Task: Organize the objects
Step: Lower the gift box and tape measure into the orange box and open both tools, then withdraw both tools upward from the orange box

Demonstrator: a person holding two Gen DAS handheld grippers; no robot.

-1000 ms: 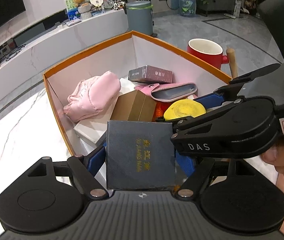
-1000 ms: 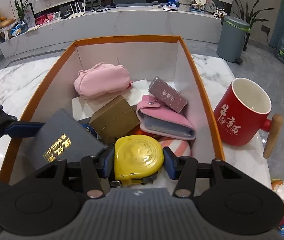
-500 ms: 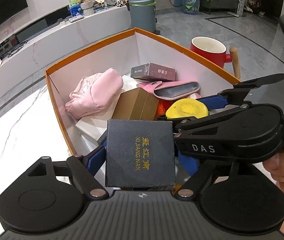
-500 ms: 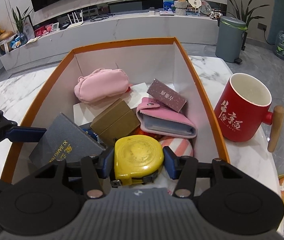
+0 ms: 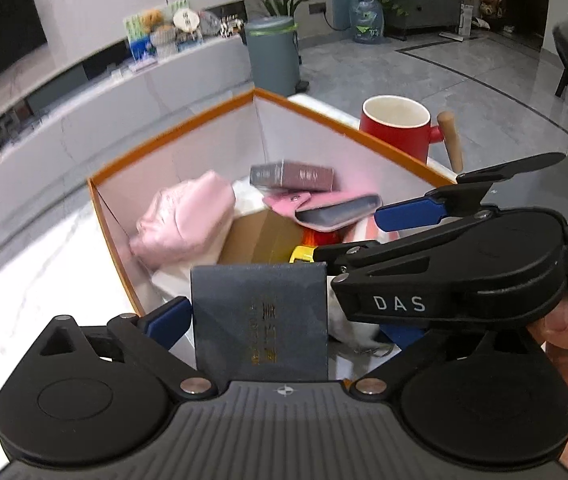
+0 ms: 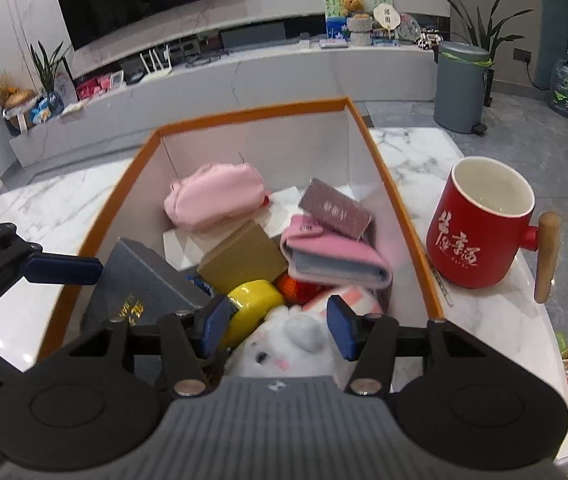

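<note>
Fingers (image 6: 211, 322) opening (both grippers) over box (image 6: 404, 216).

Clutter fills the orange-rimmed box (image 6: 396, 200) wall to wall: pink pouch (image 6: 215, 194), brown carton (image 6: 243, 258), wallet (image 6: 336, 256), yellow tape measure (image 6: 253, 306), grey box (image 5: 259, 320) at the near end. Open marble worktop (image 6: 51, 204) lies left of it; a red mug (image 6: 480, 232) blocks the right side.
</note>
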